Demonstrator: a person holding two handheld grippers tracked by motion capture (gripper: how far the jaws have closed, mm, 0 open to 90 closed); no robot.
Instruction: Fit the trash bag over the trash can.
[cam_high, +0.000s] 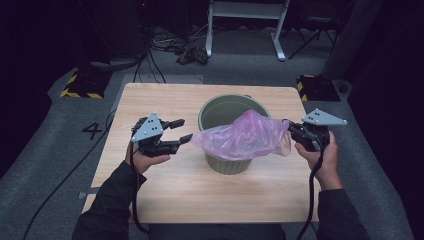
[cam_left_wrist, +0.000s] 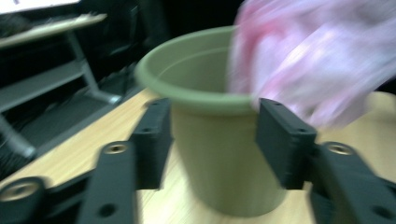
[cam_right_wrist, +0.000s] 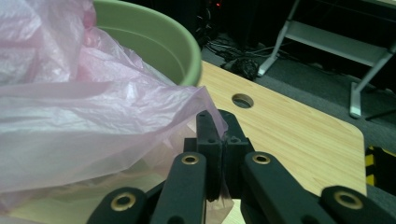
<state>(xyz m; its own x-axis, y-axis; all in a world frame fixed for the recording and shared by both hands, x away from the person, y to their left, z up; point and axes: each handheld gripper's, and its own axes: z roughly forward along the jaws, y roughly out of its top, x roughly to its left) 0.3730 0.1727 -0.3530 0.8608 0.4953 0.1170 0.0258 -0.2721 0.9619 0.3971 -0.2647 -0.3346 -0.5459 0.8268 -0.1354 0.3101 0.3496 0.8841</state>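
Two grippers are flanking a green bucket (cam_high: 229, 150) standing near the middle of the wooden table (cam_high: 165, 185). I am holding the right gripper (cam_high: 291, 129) clenched on the edge of a pink plastic bag (cam_high: 245, 135), its jaws pinching the film (cam_right_wrist: 140, 116) between the pads; the bag is draping over the near and right side of the bucket's rim and partly covering its mouth. I am keeping the left gripper (cam_high: 181, 131) released, its jaws standing apart with nothing between them, just beside the bag's left edge but not touching it. In the left gripper view the bucket (cam_left_wrist: 210, 140) is showing between the spread jaws, farther off, with the bag (cam_left_wrist: 322, 60) hanging over its right rim.

Around the work: a round hole (cam_right_wrist: 242, 100) is sitting in the tabletop beyond the right jaws; two black-and-yellow striped blocks (cam_high: 80, 86) are lying on the grey floor past the table's far corners, a white table frame (cam_high: 245, 25) is standing behind, and cables (cam_high: 165, 45) are tangling beside it.

Hard to make out: the left gripper view is blurring, so the bag's folds are smearing; the bag is hiding most of the bucket's inside; the room beyond is lying in darkness.
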